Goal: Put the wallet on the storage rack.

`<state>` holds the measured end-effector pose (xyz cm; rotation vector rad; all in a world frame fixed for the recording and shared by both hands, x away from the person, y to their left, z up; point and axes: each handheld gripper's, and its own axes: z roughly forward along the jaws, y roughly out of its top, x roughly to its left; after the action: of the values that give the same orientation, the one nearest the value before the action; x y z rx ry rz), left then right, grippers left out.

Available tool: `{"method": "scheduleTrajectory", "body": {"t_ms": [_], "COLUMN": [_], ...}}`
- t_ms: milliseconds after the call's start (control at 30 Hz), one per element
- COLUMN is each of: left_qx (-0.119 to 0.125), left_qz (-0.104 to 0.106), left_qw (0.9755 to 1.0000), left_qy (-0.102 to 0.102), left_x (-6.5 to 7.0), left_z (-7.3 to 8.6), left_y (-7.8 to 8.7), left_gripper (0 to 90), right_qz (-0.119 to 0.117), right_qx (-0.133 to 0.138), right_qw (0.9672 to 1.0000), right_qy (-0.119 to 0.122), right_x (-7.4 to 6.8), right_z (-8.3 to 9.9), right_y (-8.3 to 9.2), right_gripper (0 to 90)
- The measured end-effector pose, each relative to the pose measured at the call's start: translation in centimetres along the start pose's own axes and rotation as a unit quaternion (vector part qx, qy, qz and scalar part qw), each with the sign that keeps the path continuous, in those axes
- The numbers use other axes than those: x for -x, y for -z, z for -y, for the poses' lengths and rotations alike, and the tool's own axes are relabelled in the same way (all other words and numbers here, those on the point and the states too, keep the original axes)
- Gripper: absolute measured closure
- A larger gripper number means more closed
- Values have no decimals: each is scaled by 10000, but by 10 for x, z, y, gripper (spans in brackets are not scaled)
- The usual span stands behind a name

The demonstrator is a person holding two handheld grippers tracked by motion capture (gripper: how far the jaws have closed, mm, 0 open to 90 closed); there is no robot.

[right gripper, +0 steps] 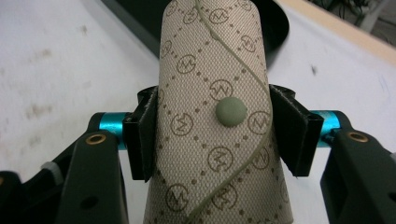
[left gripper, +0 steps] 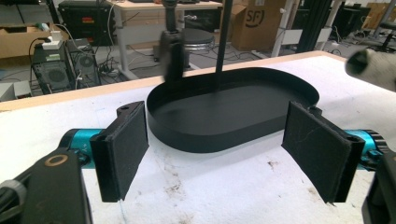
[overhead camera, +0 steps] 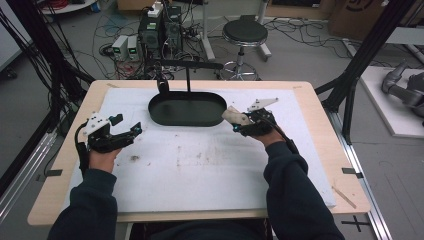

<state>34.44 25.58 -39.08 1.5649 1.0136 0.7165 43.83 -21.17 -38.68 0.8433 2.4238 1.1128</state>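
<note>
R gripper [right gripper: 212,135] fingers clamped on beige patterned pouch [right gripper: 212,93] – L gripper [left gripper: 217,154] fingers wide apart, holding nothing.

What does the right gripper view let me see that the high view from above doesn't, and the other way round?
Right gripper view: the beige pouch close up, with its woven monogram pattern, a green snap button and the black fingers pressing both its sides.

High view: the whole white mat, both sleeves, the left gripper with its fingers apart, the stool and floor cables.

Both: the right gripper holding the pouch, and the black oval tray beyond it.
</note>
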Motion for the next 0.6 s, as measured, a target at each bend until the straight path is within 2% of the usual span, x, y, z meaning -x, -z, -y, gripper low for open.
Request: {"method": "scheduleTrajectory", "body": {"t_ms": [200,333,400,533,600], "left_qx": [7,23,41,35,51], "left_qz": [-28,-47,-63,-65,-73], "left_qw": [10000,10000,10000,10000,9999], "left_qy": [1,10,38,33,50], "left_x": [-2,-4,-4,-5,-5], "left_z": [0,1,1,2,2], "left_y": [1,3,3,4,5], "left_gripper": [220,221,221,221,221], "right_qz": [-107,-194,-200,-159,-112], "right_qx": [87,56,84,-71,-80], "right_qw": [9995,9993,9992,9991,9993], "right_qy": [273,327,332,399,349], "right_x": [-8,-15,-18,-22,-24], "right_z": [-38,-57,-63,-74,-76], "right_y": [-26,-48,-60,-85,-96], "right_gripper": [403,404,405,407,408]}}
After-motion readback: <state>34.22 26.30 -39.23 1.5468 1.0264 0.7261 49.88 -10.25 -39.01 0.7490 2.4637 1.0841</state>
